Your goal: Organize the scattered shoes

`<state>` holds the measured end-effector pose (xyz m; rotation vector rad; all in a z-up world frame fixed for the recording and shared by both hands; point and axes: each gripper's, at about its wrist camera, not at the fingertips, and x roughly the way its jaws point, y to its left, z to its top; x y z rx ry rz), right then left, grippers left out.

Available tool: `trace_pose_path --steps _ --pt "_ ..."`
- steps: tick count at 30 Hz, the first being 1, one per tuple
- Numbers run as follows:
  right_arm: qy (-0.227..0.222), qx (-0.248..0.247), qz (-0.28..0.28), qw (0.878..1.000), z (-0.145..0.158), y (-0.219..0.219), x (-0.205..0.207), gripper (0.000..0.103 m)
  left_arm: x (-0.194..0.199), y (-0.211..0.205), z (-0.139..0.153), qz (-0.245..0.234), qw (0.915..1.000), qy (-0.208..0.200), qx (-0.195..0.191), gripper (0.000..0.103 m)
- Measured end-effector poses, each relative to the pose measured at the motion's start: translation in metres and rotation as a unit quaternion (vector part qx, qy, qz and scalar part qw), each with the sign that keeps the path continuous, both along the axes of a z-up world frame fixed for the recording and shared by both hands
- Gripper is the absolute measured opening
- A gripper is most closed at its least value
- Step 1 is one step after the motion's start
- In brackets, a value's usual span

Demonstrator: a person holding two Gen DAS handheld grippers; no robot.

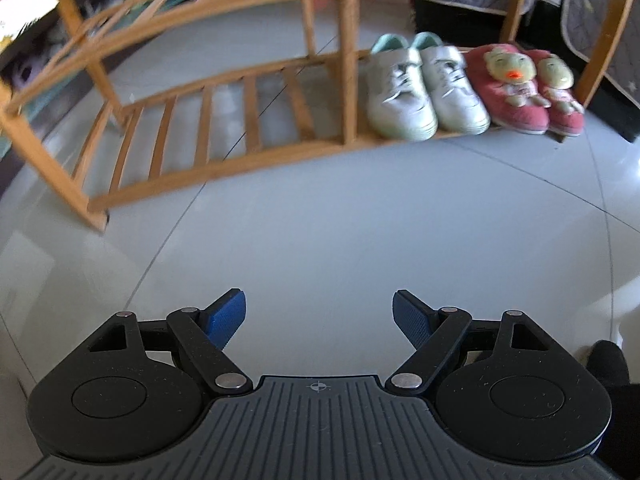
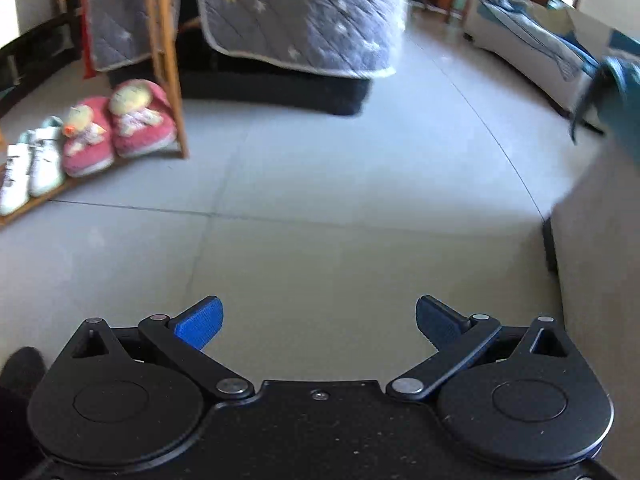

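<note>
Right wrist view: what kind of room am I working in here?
Probably a lived-in home, perhaps a bedroom or entry area: a wooden shoe rack holding pink plush slippers and white sneakers, a quilted grey star-print cover, and a tiled floor.

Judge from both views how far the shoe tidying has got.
Done: the white sneakers and pink slippers sit paired on the wooden rack. In hand: nothing; the left gripper and right gripper are open. Left: no loose shoes show.
</note>
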<state>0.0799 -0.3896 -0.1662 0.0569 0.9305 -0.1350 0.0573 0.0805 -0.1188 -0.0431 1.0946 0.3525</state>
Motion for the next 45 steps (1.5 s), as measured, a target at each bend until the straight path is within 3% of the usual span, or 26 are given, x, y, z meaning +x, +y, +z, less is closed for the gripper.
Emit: trace_pose_path --steps 8,12,19,28,35,40,45 --pt "0.033 0.009 -0.099 0.994 -0.047 -0.028 -0.016 0.103 -0.032 0.028 -0.027 0.045 0.9987 0.007 0.023 0.081" --pt "0.039 0.040 -0.177 0.983 -0.070 -0.046 -0.029 0.103 -0.045 0.043 -0.036 0.067 0.9974 0.015 0.022 0.080" --pt "0.051 0.041 -0.296 0.953 -0.106 -0.070 -0.053 0.103 -0.070 0.068 -0.055 0.128 0.9916 0.010 0.018 0.080" --pt "0.046 0.061 -0.426 0.902 -0.124 -0.091 -0.079 0.103 -0.092 0.099 -0.072 0.200 0.9795 -0.007 0.021 0.080" --pt "0.039 0.049 -0.483 0.873 -0.131 -0.091 -0.097 0.103 -0.105 0.119 -0.080 0.253 0.9669 -0.023 0.018 0.080" --pt "0.033 0.053 -0.541 0.839 -0.138 -0.093 -0.111 0.103 -0.116 0.136 -0.093 0.297 0.9545 -0.023 0.016 0.080" --pt "0.029 0.043 -0.560 0.827 -0.138 -0.082 -0.109 0.103 -0.129 0.141 -0.095 0.324 0.9447 -0.049 0.006 0.081"
